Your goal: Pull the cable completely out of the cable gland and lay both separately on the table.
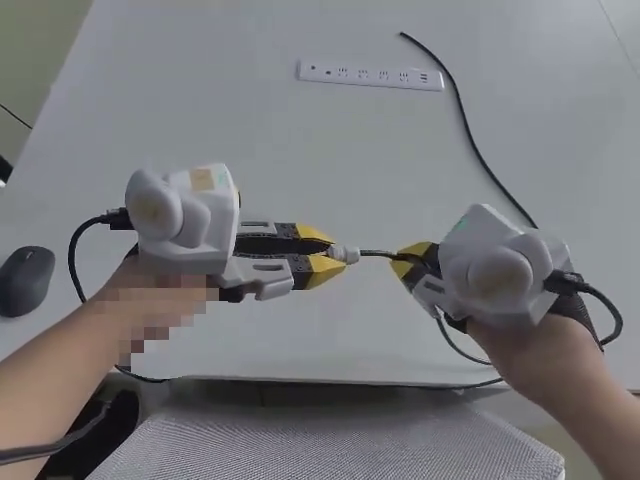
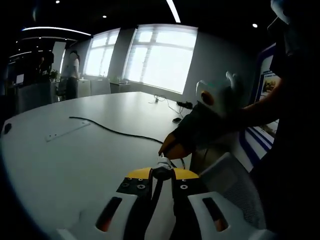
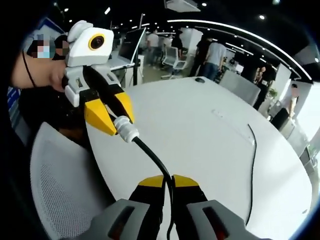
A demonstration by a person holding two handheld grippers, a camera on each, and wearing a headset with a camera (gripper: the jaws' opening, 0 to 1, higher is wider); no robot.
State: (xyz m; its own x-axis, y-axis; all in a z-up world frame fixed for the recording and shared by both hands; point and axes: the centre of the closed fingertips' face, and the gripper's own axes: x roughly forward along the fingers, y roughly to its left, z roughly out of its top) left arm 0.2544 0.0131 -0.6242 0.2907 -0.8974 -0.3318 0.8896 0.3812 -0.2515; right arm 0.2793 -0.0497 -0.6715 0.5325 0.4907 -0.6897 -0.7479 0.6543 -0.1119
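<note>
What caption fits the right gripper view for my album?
The left gripper clamps the white cable gland while the right gripper grips its black cable above the table.

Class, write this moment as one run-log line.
left gripper shut on cable gland | right gripper shut on cable | cable not yet out

table point(image 1: 300, 130): smooth, matt | cable point(image 3: 152, 156): smooth rubbery sheath, slight sheen | cable gland point(image 3: 125, 129): smooth plastic | chair point(image 1: 330, 445): mesh cloth
</note>
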